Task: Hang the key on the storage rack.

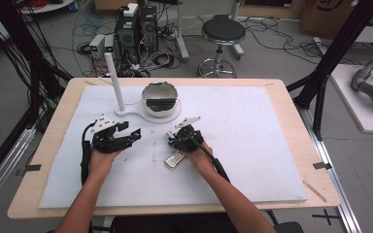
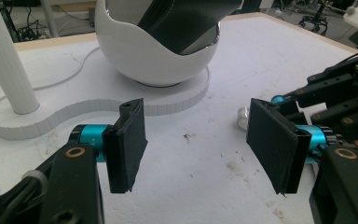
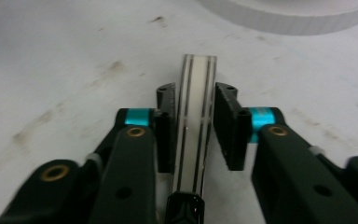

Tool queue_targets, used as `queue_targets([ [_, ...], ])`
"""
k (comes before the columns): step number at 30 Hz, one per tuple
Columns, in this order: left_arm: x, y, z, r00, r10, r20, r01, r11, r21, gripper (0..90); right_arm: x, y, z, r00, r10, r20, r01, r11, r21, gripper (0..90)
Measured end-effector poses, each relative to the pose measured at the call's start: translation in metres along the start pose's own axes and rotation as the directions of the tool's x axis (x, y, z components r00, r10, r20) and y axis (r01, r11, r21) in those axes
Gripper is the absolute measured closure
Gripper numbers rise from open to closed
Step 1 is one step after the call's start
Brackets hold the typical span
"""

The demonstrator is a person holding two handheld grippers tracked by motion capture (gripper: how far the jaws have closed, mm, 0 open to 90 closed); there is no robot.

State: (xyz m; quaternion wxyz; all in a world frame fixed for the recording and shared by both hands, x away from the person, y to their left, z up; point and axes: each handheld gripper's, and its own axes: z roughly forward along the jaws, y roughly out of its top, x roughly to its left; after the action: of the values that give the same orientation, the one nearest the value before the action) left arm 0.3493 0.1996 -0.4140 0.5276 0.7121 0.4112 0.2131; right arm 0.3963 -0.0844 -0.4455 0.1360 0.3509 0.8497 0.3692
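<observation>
my right claw (image 3: 193, 121) clamped on slim white strip with dark lines (image 3: 195, 135), strip upright on edge between jaws, running forward past pads over white mat (image 3: 65, 56). in high view right claw (image 1: 184, 138) sits mid-desk, silvery flat object (image 1: 175, 160) just beside my right hand (image 1: 200, 156). my left claw (image 2: 198, 144) wide open, nothing between pads, hovering over mat near white round bowl-shaped holder (image 2: 154, 60) on flat white base (image 2: 98, 109), white post (image 2: 7, 65) on same base. wooden desk (image 1: 291, 111) under mat.
</observation>
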Motion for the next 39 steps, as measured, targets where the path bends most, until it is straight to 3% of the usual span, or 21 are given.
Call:
queue_targets([
  [3,0.000,0.000,-0.001,1.0000,0.001,0.000,-0.001,1.0000,0.001,37.5,-0.009,-0.001,-0.004,0.9956,0.071,0.061,-0.071,0.997,-0.012,70.8],
  [8,-0.001,0.000,0.000,1.0000,0.002,0.002,-0.002,1.0000,0.003,37.4,-0.027,-0.003,-0.015,0.9726,0.162,0.167,-0.157,0.987,-0.038,72.3],
  [12,-0.003,0.000,0.002,1.0000,0.002,0.008,-0.002,1.0000,0.007,37.5,-0.041,-0.008,-0.025,0.9519,0.253,0.173,-0.243,0.967,-0.076,63.7],
  [15,-0.005,0.001,0.005,0.9998,-0.003,0.019,0.003,1.0000,0.009,37.5,-0.051,-0.012,-0.038,0.9479,0.274,0.162,-0.256,0.959,-0.123,59.1],
  [21,-0.020,0.004,0.015,0.9975,0.003,0.071,-0.004,0.9999,0.014,40.8,-0.072,-0.027,-0.071,0.9553,0.232,0.183,-0.206,0.967,-0.148,56.7],
  [30,-0.056,0.006,0.057,0.9869,0.046,0.155,-0.056,0.9966,0.060,44.5,-0.093,-0.059,-0.108,0.9547,0.203,0.217,-0.172,0.973,-0.154,54.4],
  [35,-0.072,0.016,0.085,0.9866,0.038,0.159,-0.056,0.9927,0.107,42.6,-0.106,-0.073,-0.122,0.9421,0.237,0.238,-0.198,0.965,-0.173,52.1],
  [39,-0.085,0.021,0.109,0.9853,0.047,0.164,-0.072,0.9864,0.148,41.8,-0.114,-0.082,-0.133,0.9317,0.231,0.280,-0.186,0.966,-0.178,51.1],
])
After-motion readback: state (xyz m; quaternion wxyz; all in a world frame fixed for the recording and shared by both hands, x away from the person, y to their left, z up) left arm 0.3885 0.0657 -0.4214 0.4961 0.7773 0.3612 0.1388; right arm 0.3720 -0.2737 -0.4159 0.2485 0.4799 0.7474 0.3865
